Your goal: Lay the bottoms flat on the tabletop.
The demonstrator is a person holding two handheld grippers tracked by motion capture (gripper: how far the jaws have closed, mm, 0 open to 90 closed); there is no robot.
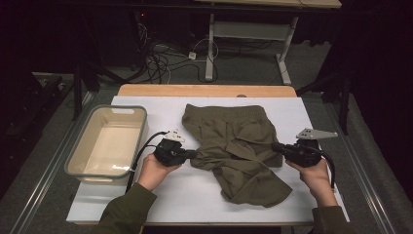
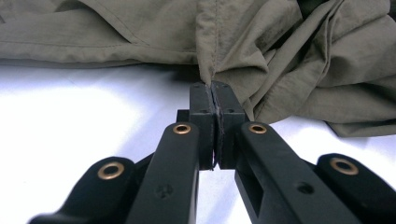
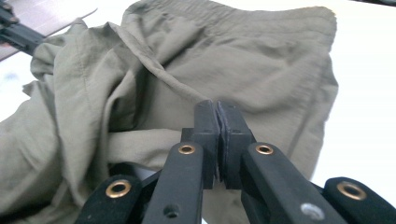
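A pair of olive-green shorts (image 1: 234, 146) lies crumpled on the white table top (image 1: 195, 195), waistband toward the far side. My left gripper (image 1: 194, 153) is shut on the shorts' left edge. In the left gripper view the jaws (image 2: 214, 88) pinch a stitched seam of the shorts (image 2: 303, 60) just above the table. My right gripper (image 1: 275, 146) is shut on the shorts' right edge. In the right gripper view its jaws (image 3: 217, 107) clamp a fold of the cloth (image 3: 233, 51), and the left gripper (image 3: 14, 30) shows at the top left.
A beige plastic bin (image 1: 78, 161) with a grey rim stands on the left part of the table, with nothing in it. Beyond the table's wooden far edge (image 1: 204, 90) are cables on the floor and the legs of another table (image 1: 209, 48).
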